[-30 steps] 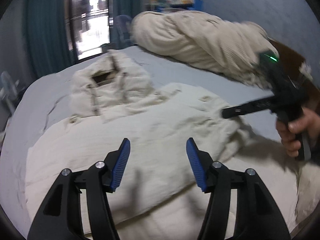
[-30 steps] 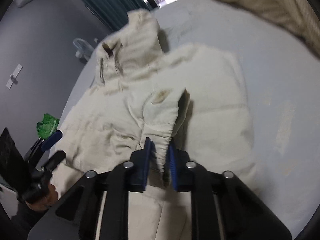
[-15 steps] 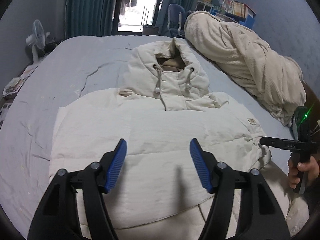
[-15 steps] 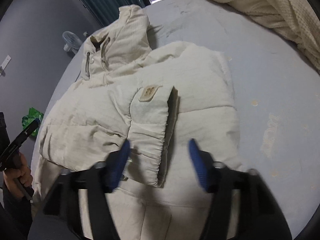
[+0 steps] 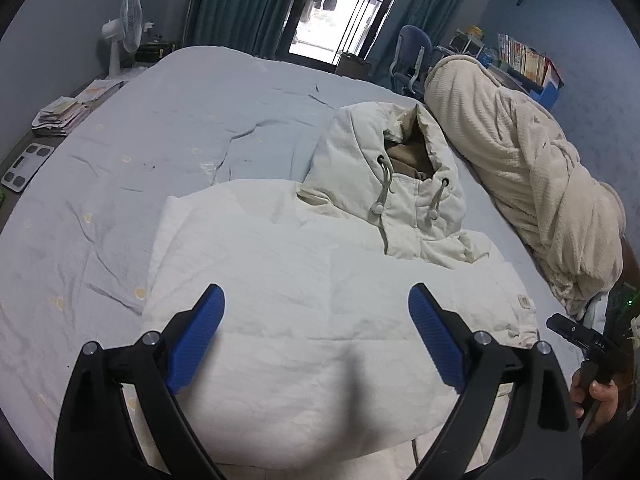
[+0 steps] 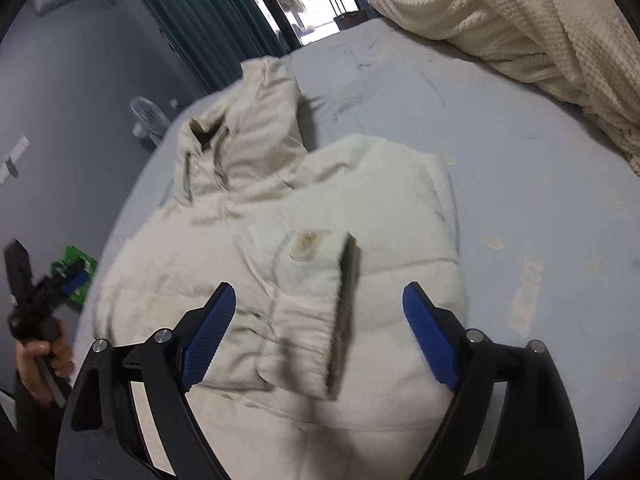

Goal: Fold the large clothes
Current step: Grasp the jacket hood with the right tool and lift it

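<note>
A cream hooded puffer jacket (image 5: 320, 280) lies flat on the bed, hood (image 5: 392, 176) pointing away, both sleeves folded in over the body. In the right wrist view the jacket (image 6: 360, 220) shows a folded sleeve with its elastic cuff (image 6: 304, 344) lying on top. My left gripper (image 5: 316, 332) is open and empty, hovering above the jacket's lower body. My right gripper (image 6: 318, 328) is open and empty just above the cuff. The right gripper also shows at the left wrist view's right edge (image 5: 580, 336), and the left gripper at the right wrist view's left edge (image 6: 44, 284).
The bed has a light blue sheet (image 5: 120, 184). A bundled cream blanket (image 5: 520, 168) lies along its right side. A fan (image 5: 124, 36), stacked papers (image 5: 64, 112) and a scale (image 5: 24, 166) stand left of the bed. A chair (image 5: 412, 56) and shelves stand at the back.
My right gripper let go of the sleeve cuff, opened wide and drew back a little; the sleeve now rests on the jacket. My left gripper stayed open and lifted back.
</note>
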Demonstrator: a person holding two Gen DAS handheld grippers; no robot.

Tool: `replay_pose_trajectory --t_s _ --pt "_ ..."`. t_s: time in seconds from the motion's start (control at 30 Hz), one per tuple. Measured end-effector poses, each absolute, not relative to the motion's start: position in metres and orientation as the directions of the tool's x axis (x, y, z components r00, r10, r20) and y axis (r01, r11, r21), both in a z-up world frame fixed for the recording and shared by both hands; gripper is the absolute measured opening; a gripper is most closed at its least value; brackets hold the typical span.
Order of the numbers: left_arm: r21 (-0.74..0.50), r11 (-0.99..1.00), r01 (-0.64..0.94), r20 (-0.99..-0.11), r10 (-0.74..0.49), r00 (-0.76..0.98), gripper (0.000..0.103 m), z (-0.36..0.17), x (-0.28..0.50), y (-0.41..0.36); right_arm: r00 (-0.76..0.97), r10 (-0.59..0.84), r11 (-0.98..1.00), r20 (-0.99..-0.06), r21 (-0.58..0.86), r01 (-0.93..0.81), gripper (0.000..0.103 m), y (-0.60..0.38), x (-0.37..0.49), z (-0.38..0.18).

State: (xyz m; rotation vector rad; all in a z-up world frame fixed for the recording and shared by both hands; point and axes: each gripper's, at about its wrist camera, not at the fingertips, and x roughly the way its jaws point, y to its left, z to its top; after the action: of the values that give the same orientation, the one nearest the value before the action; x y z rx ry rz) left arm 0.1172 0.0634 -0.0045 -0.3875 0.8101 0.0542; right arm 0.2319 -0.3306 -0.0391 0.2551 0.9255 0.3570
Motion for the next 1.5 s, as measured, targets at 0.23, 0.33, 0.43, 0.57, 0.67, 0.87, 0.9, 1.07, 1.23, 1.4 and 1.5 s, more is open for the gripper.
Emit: replay_pose_trajectory --t_s 0.23,0.33,0.43,0.57,0.67,0.87,0.9,1.07,1.23,1.4,1.5 --pt "-0.265 0.950 -0.163 -0.709 -0.078 0.701 0.089 0.004 0.132 0.072 0.489 0.478 0.878 -0.729 0.403 -0.258 0.084 -0.301 0.295 -0.032" --pt "-0.261 0.944 -0.200 -0.711 -0.048 0.702 0.089 0.001 0.136 0.089 0.477 0.491 0.871 -0.729 0.406 -0.276 0.084 -0.283 0.334 -0.028" --pt "-0.285 0.927 -0.244 -0.716 -0.037 0.697 0.089 -0.004 0.138 0.108 0.475 0.496 0.868 -0.727 0.416 -0.270 0.084 -0.271 0.372 -0.027" --pt "-0.288 0.906 -0.309 -0.728 0.003 0.686 0.089 -0.010 0.139 0.126 0.471 0.497 0.867 -0.729 0.441 -0.232 0.086 -0.260 0.426 -0.032" --pt "-0.277 0.904 -0.325 -0.737 0.017 0.676 0.089 -0.013 0.141 0.131 0.464 0.524 0.846 -0.715 0.500 -0.185 0.086 -0.259 0.460 -0.039" --pt "-0.275 0.902 -0.334 -0.739 0.025 0.674 0.089 -0.014 0.138 0.133 0.439 0.597 0.780 -0.671 0.613 -0.125 0.086 -0.251 0.515 -0.060" --pt "-0.279 0.901 -0.333 -0.740 0.019 0.672 0.089 -0.015 0.140 0.133 0.441 0.604 0.771 -0.664 0.628 -0.109 0.086 -0.251 0.521 -0.064" --pt "-0.282 0.903 -0.325 -0.746 0.007 0.666 0.089 -0.019 0.146 0.128 0.401 0.628 0.749 -0.667 0.658 -0.079 0.085 -0.236 0.545 -0.085" --pt "-0.256 0.913 -0.317 -0.752 0.017 0.659 0.089 -0.019 0.148 0.121 0.376 0.615 0.774 -0.693 0.623 -0.117 0.025 -0.216 0.547 -0.096" --pt "-0.258 0.913 -0.317 -0.750 0.018 0.661 0.089 -0.018 0.147 0.121 0.418 0.620 0.782 -0.664 0.570 -0.253 0.015 -0.199 0.518 -0.064" --pt "-0.264 0.910 -0.320 -0.744 0.020 0.668 0.089 -0.014 0.146 0.122 0.452 0.596 0.803 -0.664 0.476 -0.360 0.015 -0.187 0.485 -0.035"
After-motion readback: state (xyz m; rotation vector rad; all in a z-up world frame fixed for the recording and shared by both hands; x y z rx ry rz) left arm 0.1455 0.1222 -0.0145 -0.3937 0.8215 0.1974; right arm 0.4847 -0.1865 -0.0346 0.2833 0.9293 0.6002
